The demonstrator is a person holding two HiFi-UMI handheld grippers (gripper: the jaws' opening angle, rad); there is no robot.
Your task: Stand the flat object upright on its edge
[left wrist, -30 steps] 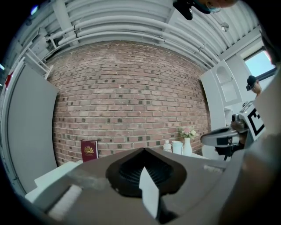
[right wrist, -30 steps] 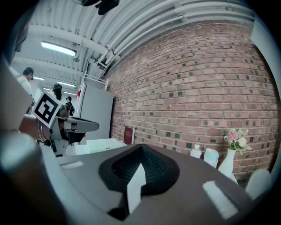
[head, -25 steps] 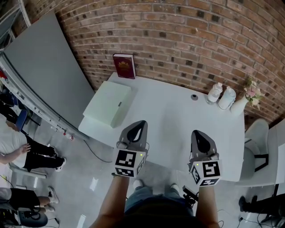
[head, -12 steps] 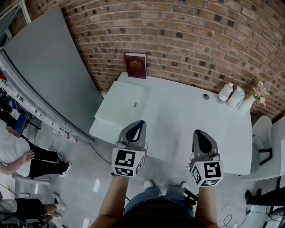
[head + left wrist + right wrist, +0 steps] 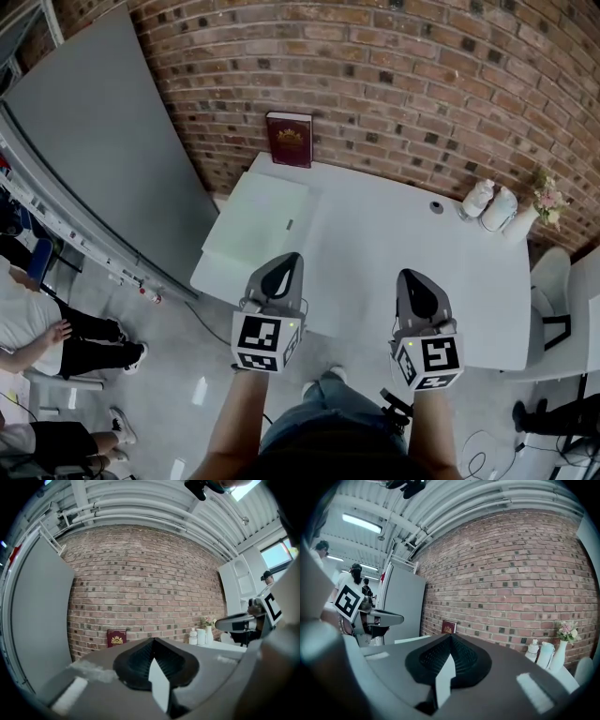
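Note:
A dark red book (image 5: 289, 139) with a gold emblem stands upright on the white table (image 5: 375, 244), at its far left edge against the brick wall. The same book (image 5: 116, 638) is far ahead in the left gripper view, and it shows small and distant (image 5: 449, 626) in the right gripper view. My left gripper (image 5: 291, 258) hangs over the table's near edge, shut and empty. My right gripper (image 5: 411, 275) is level with it to the right, also shut with nothing in it. Both point toward the wall, well short of the book.
A pale flat box (image 5: 258, 220) lies on the table's left part. Two white bottles (image 5: 478, 197) and a vase of flowers (image 5: 539, 202) stand at the far right, beside a small dark disc (image 5: 436, 207). A grey panel (image 5: 103, 141) leans at left; a white chair (image 5: 553, 309) stands right.
Both grippers have drawn back together from over the table to its near edge, still shut. The book has stayed upright at the wall.

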